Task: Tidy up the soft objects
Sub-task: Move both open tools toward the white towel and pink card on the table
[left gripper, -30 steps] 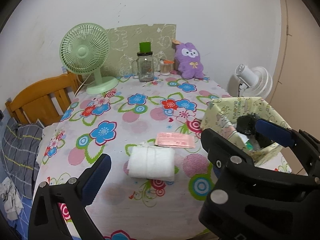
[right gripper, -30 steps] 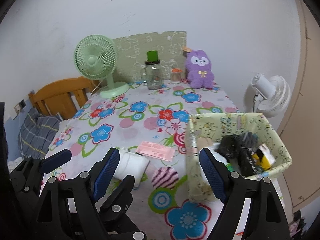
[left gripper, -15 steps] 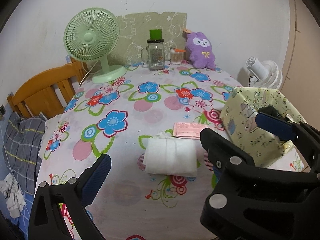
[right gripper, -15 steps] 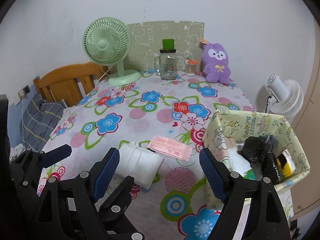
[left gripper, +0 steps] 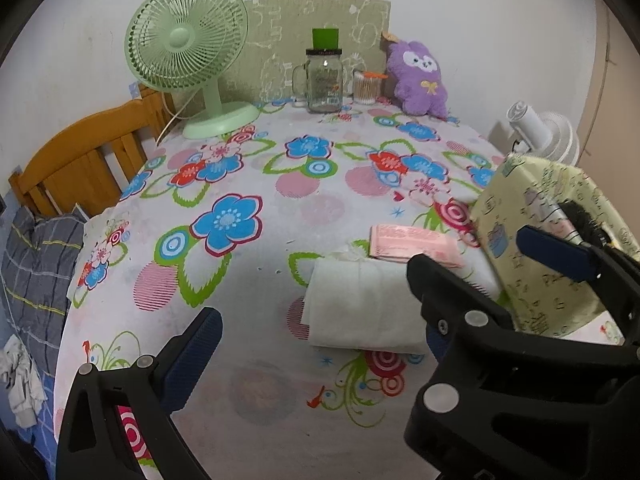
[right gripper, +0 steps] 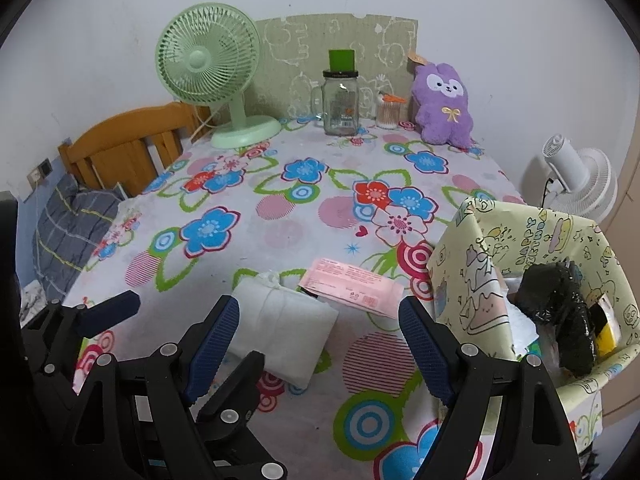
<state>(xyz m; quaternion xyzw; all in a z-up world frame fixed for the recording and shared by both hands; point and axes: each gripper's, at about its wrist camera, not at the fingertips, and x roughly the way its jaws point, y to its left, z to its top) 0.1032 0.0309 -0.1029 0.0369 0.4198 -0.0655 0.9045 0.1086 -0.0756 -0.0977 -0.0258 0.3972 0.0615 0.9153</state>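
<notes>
We hold both grippers above the near edge of the flowered table (right gripper: 280, 216), and neither carries anything. The right gripper (right gripper: 320, 320) has its jaws wide apart, with the folded white cloth (right gripper: 280, 320) lying just ahead, between them and a little toward the left jaw. The left gripper (left gripper: 316, 300) also looks open, though its right jaw is hard to tell from the right gripper crossing that view. To take the cloth well, we should come down square over its middle and close across the fold, so the layers stay together. The pink packet (right gripper: 352, 286) touches the cloth's far corner and could get dragged along. The patterned box (right gripper: 472, 272) sits close on the right, already crowded with a black bundle (right gripper: 560, 312).
</notes>
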